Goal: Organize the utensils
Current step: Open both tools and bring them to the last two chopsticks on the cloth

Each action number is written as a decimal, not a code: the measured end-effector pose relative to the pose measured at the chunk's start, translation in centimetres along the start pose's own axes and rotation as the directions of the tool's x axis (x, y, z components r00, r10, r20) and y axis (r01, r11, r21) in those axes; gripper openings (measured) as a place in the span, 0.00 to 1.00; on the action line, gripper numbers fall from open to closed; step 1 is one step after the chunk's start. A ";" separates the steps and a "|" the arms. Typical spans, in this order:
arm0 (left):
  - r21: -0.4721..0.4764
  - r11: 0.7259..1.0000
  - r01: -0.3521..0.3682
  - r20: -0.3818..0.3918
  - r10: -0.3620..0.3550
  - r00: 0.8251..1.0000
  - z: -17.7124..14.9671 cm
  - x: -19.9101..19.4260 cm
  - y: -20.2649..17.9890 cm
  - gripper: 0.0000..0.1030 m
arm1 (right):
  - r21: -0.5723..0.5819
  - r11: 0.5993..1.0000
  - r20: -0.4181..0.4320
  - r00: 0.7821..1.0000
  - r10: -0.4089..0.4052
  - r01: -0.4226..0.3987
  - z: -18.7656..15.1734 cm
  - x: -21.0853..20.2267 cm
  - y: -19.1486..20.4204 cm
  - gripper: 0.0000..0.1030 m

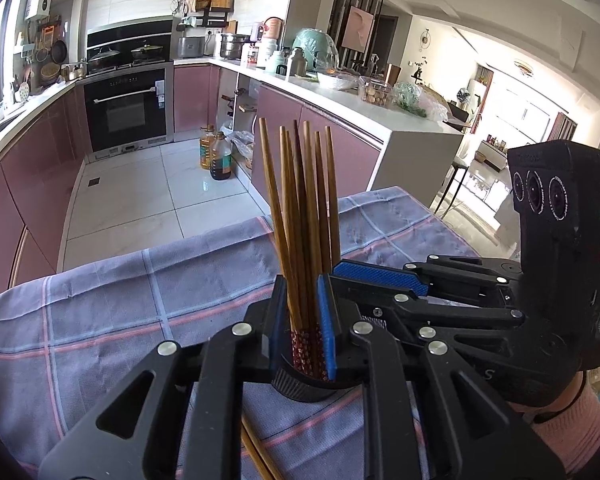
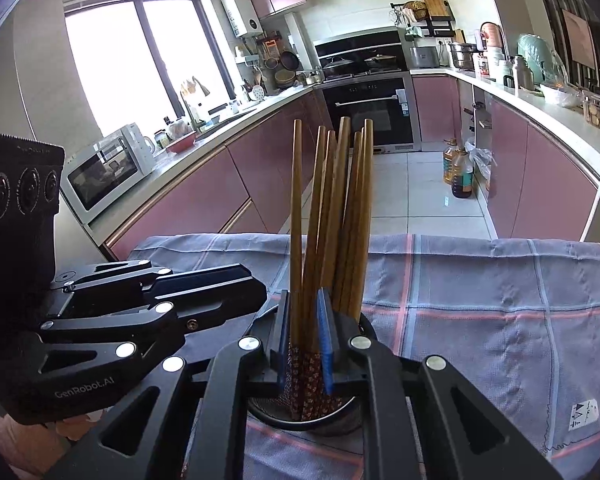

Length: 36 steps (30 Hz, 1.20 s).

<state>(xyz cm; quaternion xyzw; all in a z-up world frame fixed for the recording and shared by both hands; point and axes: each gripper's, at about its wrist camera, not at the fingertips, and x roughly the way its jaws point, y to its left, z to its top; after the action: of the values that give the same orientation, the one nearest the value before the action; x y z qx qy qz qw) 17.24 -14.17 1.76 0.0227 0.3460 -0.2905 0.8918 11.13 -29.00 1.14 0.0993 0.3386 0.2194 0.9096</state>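
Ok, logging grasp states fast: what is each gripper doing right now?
Left gripper: closed on the chopsticks standing in the holder.
Right gripper: closed on some of the same chopsticks.

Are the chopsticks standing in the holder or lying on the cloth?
Standing: the chopsticks rise roughly upright, patterned ends down inside the holder, fanning out at the top.

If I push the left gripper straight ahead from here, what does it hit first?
The bundle of chopsticks already sits between the left gripper's blue pads, standing in the round holder. It would push those first; beyond them lies only checked tablecloth, though depth is uncertain.
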 end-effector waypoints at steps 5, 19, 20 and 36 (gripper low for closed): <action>0.000 1.000 -0.027 0.054 0.027 0.998 -1.6 -2.0 0.3 0.20 | -0.018 0.999 0.012 0.999 0.040 -0.039 -1.0 -1.3 0.7 0.27; -0.042 0.992 -0.115 0.058 0.117 0.991 -9.1 -6.4 2.9 0.29 | -0.096 0.987 -0.079 0.989 0.125 -0.133 -6.9 -1.5 5.1 0.42; -0.053 0.992 -0.114 0.042 0.117 0.992 -9.8 -6.2 3.2 0.29 | -0.093 0.987 -0.095 0.988 0.125 -0.133 -7.4 -1.1 5.3 0.42; -0.140 0.976 -0.165 -0.083 0.155 0.984 -16.1 -3.9 5.5 0.29 | -0.140 0.988 -0.219 0.975 0.028 -0.059 -12.0 2.8 8.3 0.42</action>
<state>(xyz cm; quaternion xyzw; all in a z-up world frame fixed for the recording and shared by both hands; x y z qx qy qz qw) 8.17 -3.76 -8.85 -0.0046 0.3952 -0.1905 0.8986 2.38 -19.97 -6.72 0.0157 0.4166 0.2729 0.8670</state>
